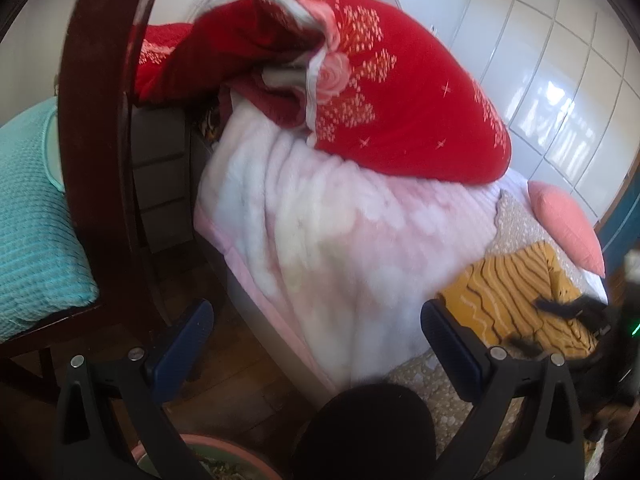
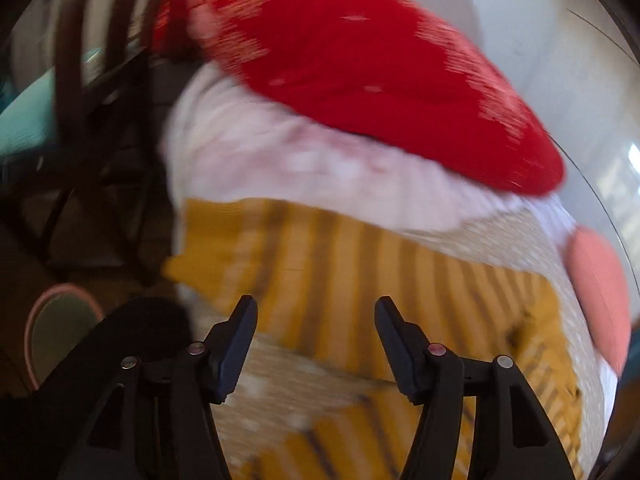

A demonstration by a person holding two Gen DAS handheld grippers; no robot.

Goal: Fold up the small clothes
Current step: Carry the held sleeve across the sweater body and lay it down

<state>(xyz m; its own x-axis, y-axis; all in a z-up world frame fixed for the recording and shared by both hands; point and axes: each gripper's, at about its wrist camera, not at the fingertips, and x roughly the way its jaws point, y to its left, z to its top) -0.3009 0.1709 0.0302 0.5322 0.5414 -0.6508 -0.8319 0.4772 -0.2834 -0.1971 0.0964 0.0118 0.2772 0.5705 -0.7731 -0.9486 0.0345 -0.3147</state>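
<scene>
A small mustard-yellow garment with dark and white stripes [image 1: 516,296] lies spread on the bed's beige spotted cover [image 1: 448,396]. In the blurred right wrist view the garment [image 2: 360,264] fills the middle, just past my fingertips. My left gripper [image 1: 316,320] is open and empty, held over the pink-white blanket at the bed's edge, left of the garment. My right gripper [image 2: 316,312] is open and empty, right above the garment's near edge; it also shows as a dark blur in the left wrist view [image 1: 568,320], over the garment.
A folded red flowered blanket [image 1: 400,92] sits on a pink-white fleece blanket [image 1: 320,232] at the bed's far end. A pink cushion [image 1: 568,228] lies right of the garment. A dark wooden chair [image 1: 100,120] with a teal cushion [image 1: 36,224] stands left. A pink-rimmed basin [image 2: 56,336] is on the floor.
</scene>
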